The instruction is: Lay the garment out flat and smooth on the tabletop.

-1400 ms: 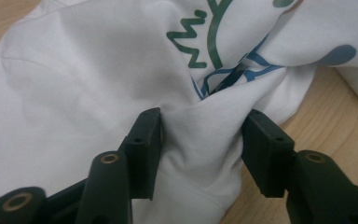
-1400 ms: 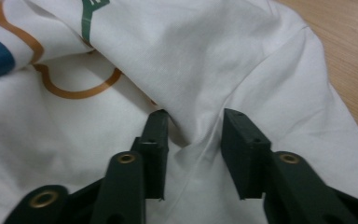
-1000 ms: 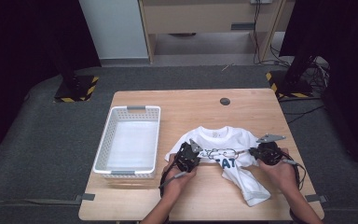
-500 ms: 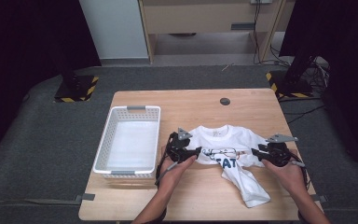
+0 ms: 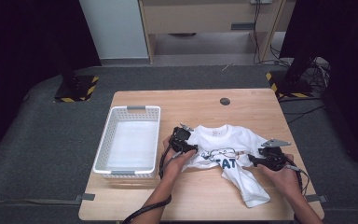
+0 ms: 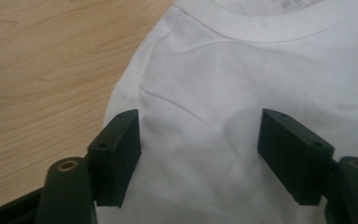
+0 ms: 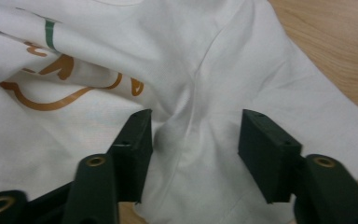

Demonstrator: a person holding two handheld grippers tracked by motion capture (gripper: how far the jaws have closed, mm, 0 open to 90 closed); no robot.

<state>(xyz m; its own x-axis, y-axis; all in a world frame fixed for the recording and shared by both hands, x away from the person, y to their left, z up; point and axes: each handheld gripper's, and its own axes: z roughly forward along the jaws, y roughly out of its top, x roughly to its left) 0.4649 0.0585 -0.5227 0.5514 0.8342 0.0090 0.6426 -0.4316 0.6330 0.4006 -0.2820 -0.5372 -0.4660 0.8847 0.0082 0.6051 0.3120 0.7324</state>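
The white T-shirt (image 5: 223, 151) lies spread on the surface (image 5: 205, 100) beside the basket (image 5: 129, 140); the left claw (image 6: 198, 154) and right claw (image 7: 195, 154), jaws just parted, hover over cloth, gripping nothing, likely released after flattening it.

White T-shirt (image 5: 223, 149), orange-green print; white basket (image 5: 103, 154).

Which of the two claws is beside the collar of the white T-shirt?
The left claw, at the shirt's shoulder next to the collar. The right claw is at the T-shirt's opposite side, near its sleeve.
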